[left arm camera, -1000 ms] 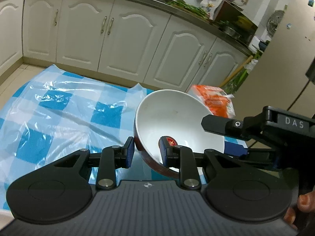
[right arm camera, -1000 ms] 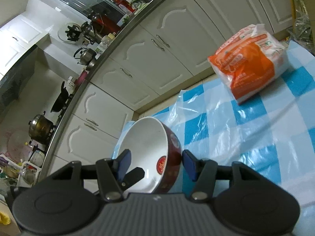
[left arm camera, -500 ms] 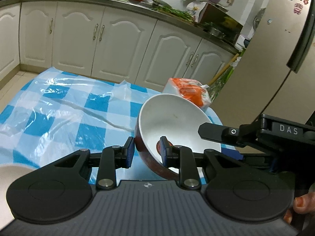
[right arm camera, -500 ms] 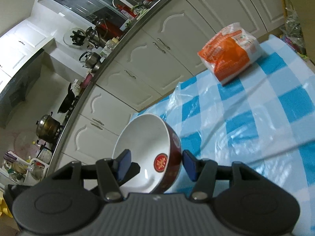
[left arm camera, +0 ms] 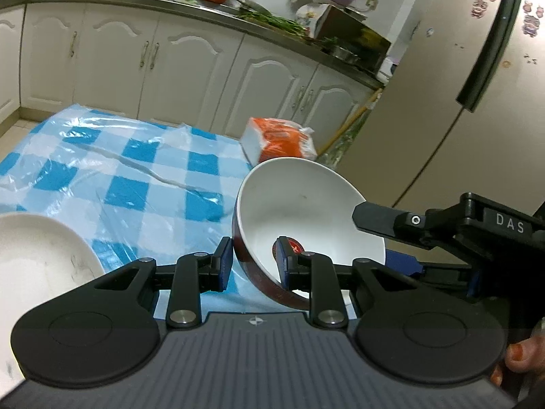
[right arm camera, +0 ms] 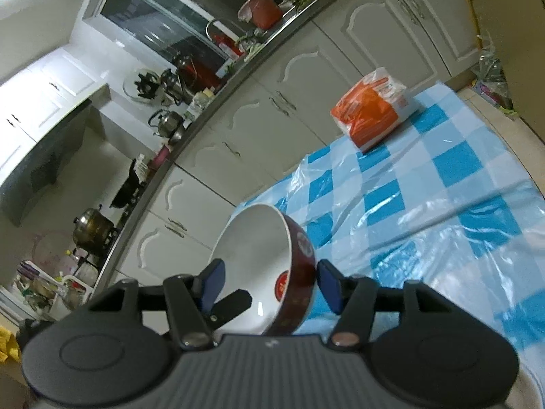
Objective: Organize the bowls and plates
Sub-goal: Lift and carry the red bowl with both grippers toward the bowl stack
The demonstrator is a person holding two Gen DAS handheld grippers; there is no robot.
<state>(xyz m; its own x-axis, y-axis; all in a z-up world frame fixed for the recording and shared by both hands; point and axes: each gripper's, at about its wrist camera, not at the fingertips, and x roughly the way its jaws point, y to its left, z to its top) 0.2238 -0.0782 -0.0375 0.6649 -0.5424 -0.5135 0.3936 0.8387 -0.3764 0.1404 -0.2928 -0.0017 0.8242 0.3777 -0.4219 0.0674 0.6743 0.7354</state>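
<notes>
At the far left, a white dish (left arm camera: pixel 44 255) sits on the bench, which is covered by a blue-and-white checked plastic cloth (left arm camera: pixel 136 184). Just beside it, the left claw (left arm camera: pixel 253 262) is clenched on the near wall of the bowl (left arm camera: pixel 299 211), with one pad outside against the red wall and the other inside on the white. The bowl is red outside and white inside, and it is held tilted above the bench with its mouth turned sideways. An orange packet (left arm camera: pixel 277 139) lies on the cloth beyond the bowl, near the cream cabinets (left arm camera: pixel 190 68). The right claw (right arm camera: pixel 270 284) straddles the opposite wall of the bowl. Its jaws have just been opening, and the outer pad stands slightly off the red wall, so the grip is released. A person's fingers (left arm camera: pixel 517 361) hold that tool, and the fridge (left arm camera: pixel 442 102) stands at the far right.
</notes>
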